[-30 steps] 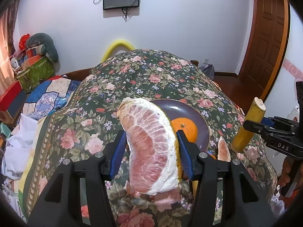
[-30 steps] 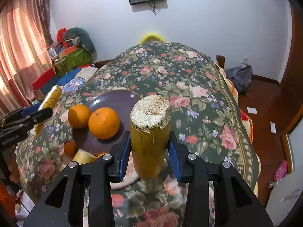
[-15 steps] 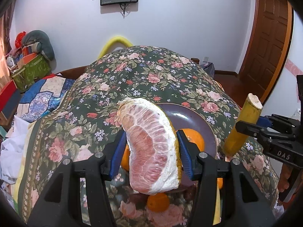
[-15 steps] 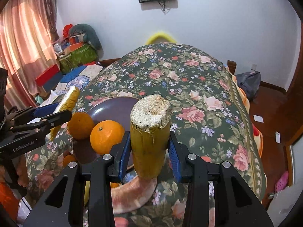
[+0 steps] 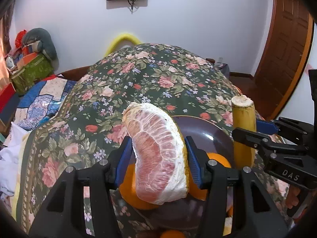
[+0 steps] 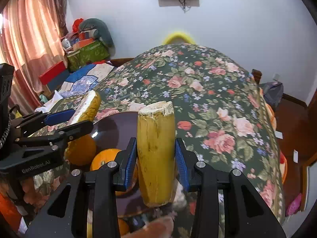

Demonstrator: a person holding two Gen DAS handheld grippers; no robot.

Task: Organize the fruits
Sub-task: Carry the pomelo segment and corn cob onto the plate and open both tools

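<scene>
We hold our left gripper [image 5: 158,158] clamped on a peeled pink pomelo wedge with white pith and a yellow rind edge [image 5: 158,154], raised upright between the blue pads [image 5: 123,158], with two round oranges [image 5: 216,158] lying just below and behind it on the dark purple round plate [image 5: 206,127]. Our right gripper [image 6: 156,156] is clamped on a thick yellow cut stalk with a rough pale top [image 6: 156,150], standing upright just to the right of the left gripper and over the plate's near right rim. The plate rests on the dark green floral cloth [image 6: 208,99] ahead of both grippers.
</scene>
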